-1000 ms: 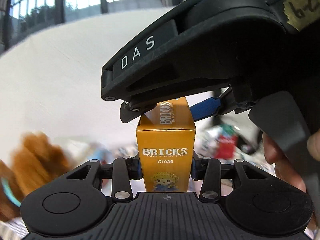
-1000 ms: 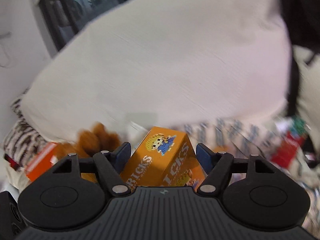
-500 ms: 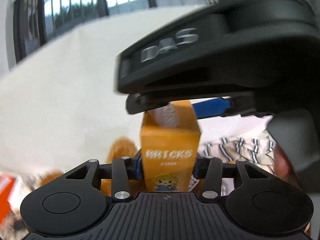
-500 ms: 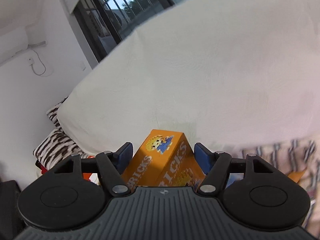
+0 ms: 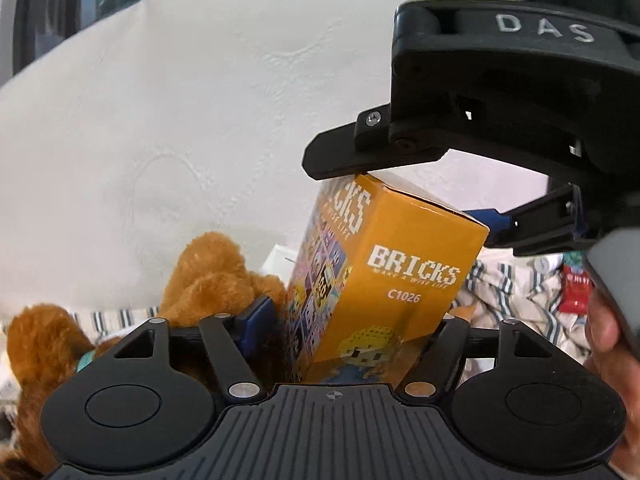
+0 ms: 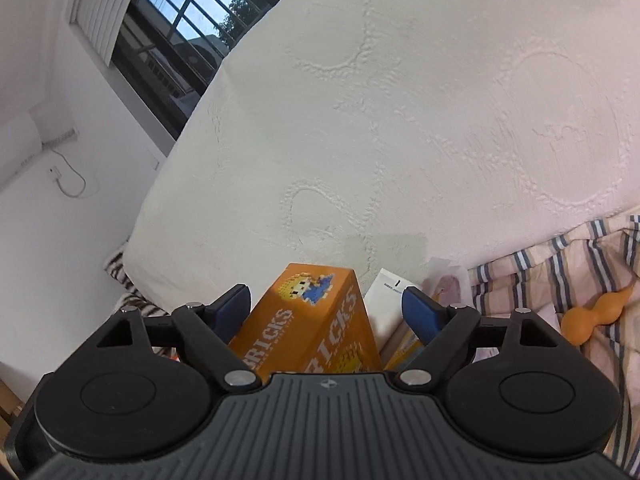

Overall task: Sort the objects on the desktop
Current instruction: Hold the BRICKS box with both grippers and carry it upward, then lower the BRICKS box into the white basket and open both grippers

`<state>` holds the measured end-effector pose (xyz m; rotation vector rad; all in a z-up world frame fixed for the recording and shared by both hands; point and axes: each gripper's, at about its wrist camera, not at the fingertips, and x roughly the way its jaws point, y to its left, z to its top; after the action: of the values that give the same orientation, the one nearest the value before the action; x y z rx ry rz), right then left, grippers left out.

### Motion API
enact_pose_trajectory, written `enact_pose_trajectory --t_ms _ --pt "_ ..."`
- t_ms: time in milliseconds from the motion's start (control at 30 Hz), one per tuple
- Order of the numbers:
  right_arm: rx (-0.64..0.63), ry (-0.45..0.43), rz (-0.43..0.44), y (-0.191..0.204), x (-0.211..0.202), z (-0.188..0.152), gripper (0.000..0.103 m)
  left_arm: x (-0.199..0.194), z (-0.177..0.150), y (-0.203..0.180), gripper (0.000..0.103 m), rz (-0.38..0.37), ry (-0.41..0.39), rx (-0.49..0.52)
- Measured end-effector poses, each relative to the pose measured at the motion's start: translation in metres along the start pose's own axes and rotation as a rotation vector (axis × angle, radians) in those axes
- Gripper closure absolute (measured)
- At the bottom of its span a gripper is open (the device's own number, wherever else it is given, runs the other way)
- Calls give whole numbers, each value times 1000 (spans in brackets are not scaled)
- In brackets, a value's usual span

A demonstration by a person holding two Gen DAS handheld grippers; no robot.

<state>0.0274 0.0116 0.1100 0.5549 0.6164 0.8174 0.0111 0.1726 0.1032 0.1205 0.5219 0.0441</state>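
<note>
An orange "BRICKS" box [image 5: 384, 276] stands tilted between the fingers of my left gripper [image 5: 352, 320], which have spread and no longer press its sides. My right gripper [image 5: 472, 200] reaches in from above, its fingers straddling the box top. In the right wrist view the same box [image 6: 308, 320] lies between the blue pads of my right gripper [image 6: 326, 308], with gaps on both sides.
A brown plush toy [image 5: 208, 280] lies left of the box. A big white pillow [image 6: 400, 120] fills the background. Striped cloth [image 6: 560, 280], an orange gourd-shaped toy [image 6: 596, 314], a white packet [image 6: 388, 300] and a red packet [image 5: 576, 292] lie around.
The left gripper's fingers have spread away from the box, and the box now leans to the right. The right gripper's fingers have also widened. Both views shifted toward the pillow.
</note>
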Motion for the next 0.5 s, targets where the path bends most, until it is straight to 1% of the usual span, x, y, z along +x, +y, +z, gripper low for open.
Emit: enact_pose_trajectory --t_ms 33,100,200,233,300,333,367,400,433,467,500 --pt "1 -9 -13 -1 -2 1 18 1 3 -7 28 3 4 15" --pt "11 -29 -26 -6 -8 4 17 0 8 -13 25 14 -15 28" --pt "11 -40 -22 -5 -11 8 16 1 21 -21 25 18 -26 35" --pt "-5 -36 -17 -1 -11 9 16 4 26 -23 25 37 -22 44" --pt "-59 -33 -26 7 -9 9 16 14 34 -29 26 107 -8 87" --pt "-92 -28 -39 11 -6 9 17 27 42 -43 26 145 8 106" --pt "-116 -24 -56 15 -3 10 17 32 42 -42 29 156 19 111" --pt "-129 -28 -80 17 -1 10 16 33 40 -34 29 141 29 96" --pt "-132 -32 -89 17 1 9 16 31 37 -24 29 107 37 61" --pt "-130 -26 -82 17 5 9 16 32 37 -18 27 61 44 22" --pt "-124 -16 -65 17 9 9 16 29 36 -15 22 23 30 -6"
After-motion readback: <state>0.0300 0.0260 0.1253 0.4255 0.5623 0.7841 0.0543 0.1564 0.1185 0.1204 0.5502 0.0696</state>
